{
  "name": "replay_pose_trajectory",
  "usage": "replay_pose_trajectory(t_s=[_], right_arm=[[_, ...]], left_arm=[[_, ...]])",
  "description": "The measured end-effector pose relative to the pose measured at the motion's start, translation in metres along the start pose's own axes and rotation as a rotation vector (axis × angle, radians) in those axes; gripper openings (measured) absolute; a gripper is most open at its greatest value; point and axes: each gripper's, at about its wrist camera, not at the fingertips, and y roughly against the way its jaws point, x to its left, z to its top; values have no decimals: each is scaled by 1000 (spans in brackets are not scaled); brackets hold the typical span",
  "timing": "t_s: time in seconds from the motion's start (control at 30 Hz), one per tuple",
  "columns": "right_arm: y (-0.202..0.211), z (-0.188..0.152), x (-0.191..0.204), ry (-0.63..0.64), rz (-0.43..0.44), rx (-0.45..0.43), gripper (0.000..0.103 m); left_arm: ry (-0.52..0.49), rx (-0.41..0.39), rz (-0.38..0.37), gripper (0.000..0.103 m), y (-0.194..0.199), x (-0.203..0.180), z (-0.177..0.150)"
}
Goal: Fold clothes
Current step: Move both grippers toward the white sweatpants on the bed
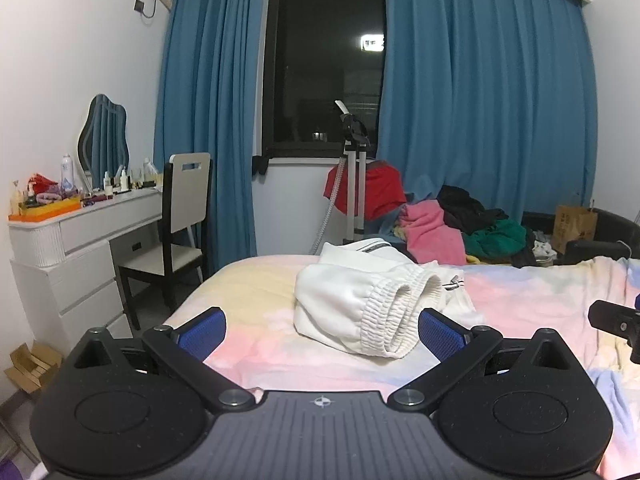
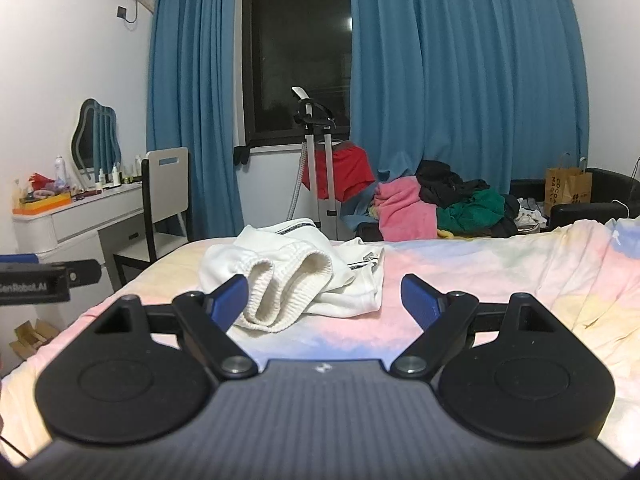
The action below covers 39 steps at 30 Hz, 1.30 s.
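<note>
Both left tongs (image 1: 322,330) and right tongs (image 2: 324,300) hover spread wide and empty over the pastel bed (image 2: 480,280). Just ahead of them lies a bunched white soft-knit garment with ribbed elastic waistband (image 1: 360,304), limp and light; that thick waistband looks the surest hold.

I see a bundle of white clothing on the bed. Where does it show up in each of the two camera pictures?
Left wrist view: the white garment lies a little right of centre, its ribbed waistband near the right blue finger of the open left gripper.
Right wrist view: the white garment lies left of centre, by the left finger of the open right gripper.
Shared landmark: the pink cloth in the pile behind the bed.
</note>
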Motion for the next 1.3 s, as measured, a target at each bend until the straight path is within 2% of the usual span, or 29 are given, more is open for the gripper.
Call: replay_pose_trajectory(t_s=[0.13,0.27,0.57,0.97,1.13,1.3], right_arm=[[-10,2,0,-16,4,26,85],[9,1,1,-12,7,-43,85],[9,3,-3,-28,12,2,85],[7,-5,-8,-25,16,21,85],[5,1,-15,-48,21,33,85],[-9,28,-34,-123,42,97,85]], left_arm=[[1,-10,-1,103,4,-2,1],[2,-19,-2,103,8,-4,2],[3,-22,3,103,13,-6,3],[3,20,-6,103,4,0,1],[4,33,-13,103,-2,9,5],[-11,29,-13,103,-5,23,31]])
